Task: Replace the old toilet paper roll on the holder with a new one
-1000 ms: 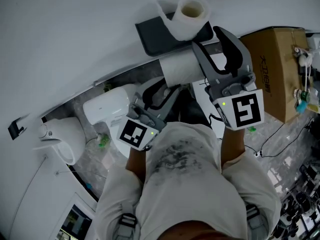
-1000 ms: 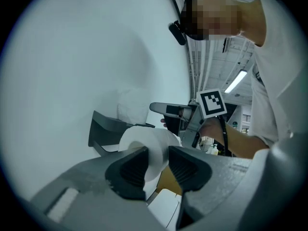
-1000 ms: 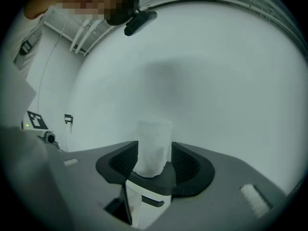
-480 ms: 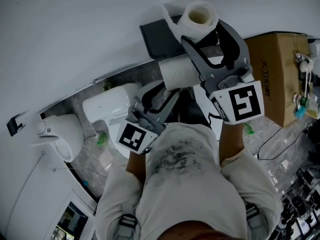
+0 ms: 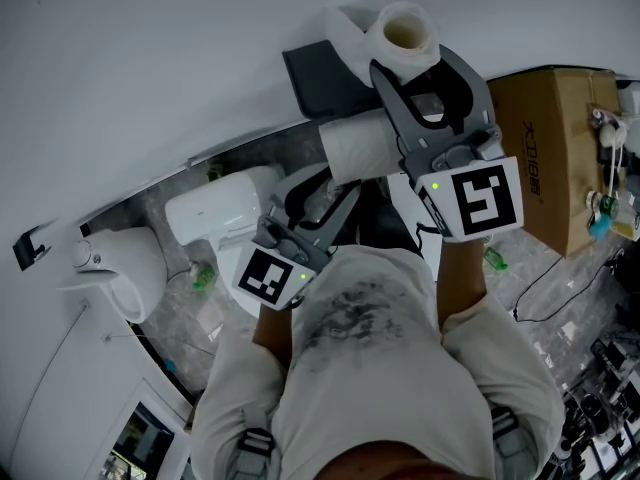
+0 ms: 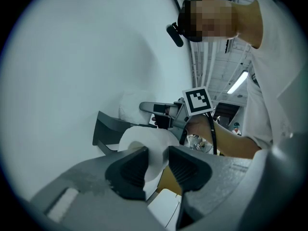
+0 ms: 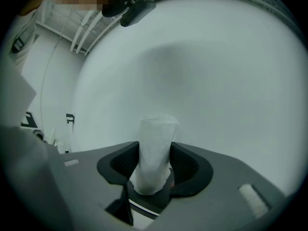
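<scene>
As the left gripper clamps a plump roll, the right gripper, just closing, seemingly pinches a crumpled roll.

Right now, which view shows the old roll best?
The right gripper view: the old roll stands between the right gripper's jaws, which have just been closing on it. The head view shows its hollow core from above; the left gripper view barely shows it.
</scene>
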The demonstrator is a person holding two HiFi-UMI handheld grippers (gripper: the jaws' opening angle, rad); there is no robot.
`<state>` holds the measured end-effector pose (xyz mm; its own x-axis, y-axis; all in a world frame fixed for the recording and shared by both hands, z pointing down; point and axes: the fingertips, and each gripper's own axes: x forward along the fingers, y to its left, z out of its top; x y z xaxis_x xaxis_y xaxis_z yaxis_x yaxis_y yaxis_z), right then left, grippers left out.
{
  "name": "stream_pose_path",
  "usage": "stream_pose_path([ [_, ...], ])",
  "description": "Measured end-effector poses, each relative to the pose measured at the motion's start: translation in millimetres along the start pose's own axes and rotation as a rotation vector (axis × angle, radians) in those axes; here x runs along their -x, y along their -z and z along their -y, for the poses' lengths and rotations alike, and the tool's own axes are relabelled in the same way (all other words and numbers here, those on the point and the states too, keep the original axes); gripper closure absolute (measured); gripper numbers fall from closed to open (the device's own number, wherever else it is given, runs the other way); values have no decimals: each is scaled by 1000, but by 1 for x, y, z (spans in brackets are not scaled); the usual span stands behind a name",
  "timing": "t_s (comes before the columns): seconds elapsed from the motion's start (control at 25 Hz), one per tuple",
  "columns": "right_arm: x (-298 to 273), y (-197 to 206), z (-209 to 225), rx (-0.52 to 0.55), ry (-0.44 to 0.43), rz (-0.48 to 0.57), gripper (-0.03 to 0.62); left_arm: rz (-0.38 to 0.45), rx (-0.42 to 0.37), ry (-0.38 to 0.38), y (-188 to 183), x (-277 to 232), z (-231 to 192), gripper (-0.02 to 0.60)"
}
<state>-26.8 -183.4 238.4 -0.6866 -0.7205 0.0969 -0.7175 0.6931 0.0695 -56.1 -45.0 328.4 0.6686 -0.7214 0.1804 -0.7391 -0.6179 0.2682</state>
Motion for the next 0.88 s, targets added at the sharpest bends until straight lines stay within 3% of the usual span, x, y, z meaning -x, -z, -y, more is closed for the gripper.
stream_pose_path([
  [0.36,20,-17,1,23,33,51,397,2,-2,26,2,0,7,436],
  [0.88,72,-22,36,54,176,89,398,-17,-14,110,7,-8,27,436],
])
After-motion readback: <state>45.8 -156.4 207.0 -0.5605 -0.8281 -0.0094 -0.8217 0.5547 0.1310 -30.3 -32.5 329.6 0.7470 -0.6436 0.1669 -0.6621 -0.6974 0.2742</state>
